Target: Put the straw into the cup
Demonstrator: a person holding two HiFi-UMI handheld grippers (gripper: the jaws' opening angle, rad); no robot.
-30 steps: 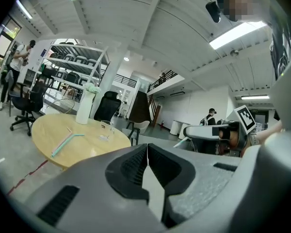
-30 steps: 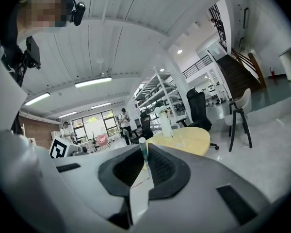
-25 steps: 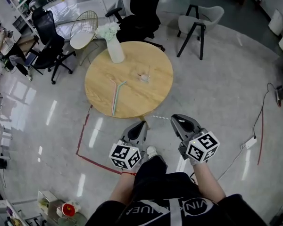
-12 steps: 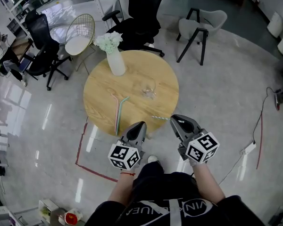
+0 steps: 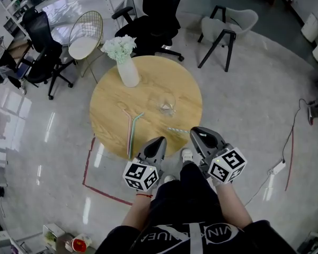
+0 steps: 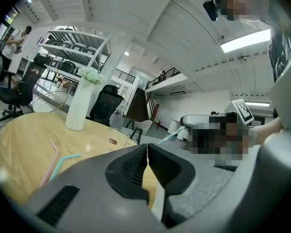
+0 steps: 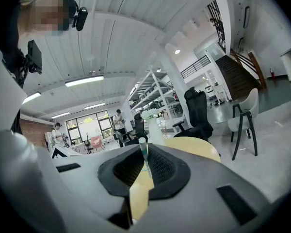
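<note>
A clear glass cup (image 5: 166,103) stands upright near the middle of the round wooden table (image 5: 111,97); the left gripper view shows the cup (image 6: 117,138) beyond the jaws. My right gripper (image 5: 194,133) at the table's near edge is shut on a thin striped straw (image 5: 177,130) that sticks out to the left; the right gripper view shows this straw (image 7: 144,155) clamped between the pads. My left gripper (image 5: 159,141) is beside it, shut and empty (image 6: 147,147). A pink and a green straw (image 5: 130,129) lie on the table to the left.
A white vase with flowers (image 5: 127,67) stands at the table's far left. Black office chairs (image 5: 153,20), a wire chair (image 5: 85,38) and a grey chair (image 5: 228,25) ring the far side. Red tape (image 5: 90,168) marks the floor; a cable (image 5: 291,152) runs at right.
The table has come closer and lower in the head view as the person stepped up to it. Both grippers now reach its near edge, with the straw still clamped in the right one.
</note>
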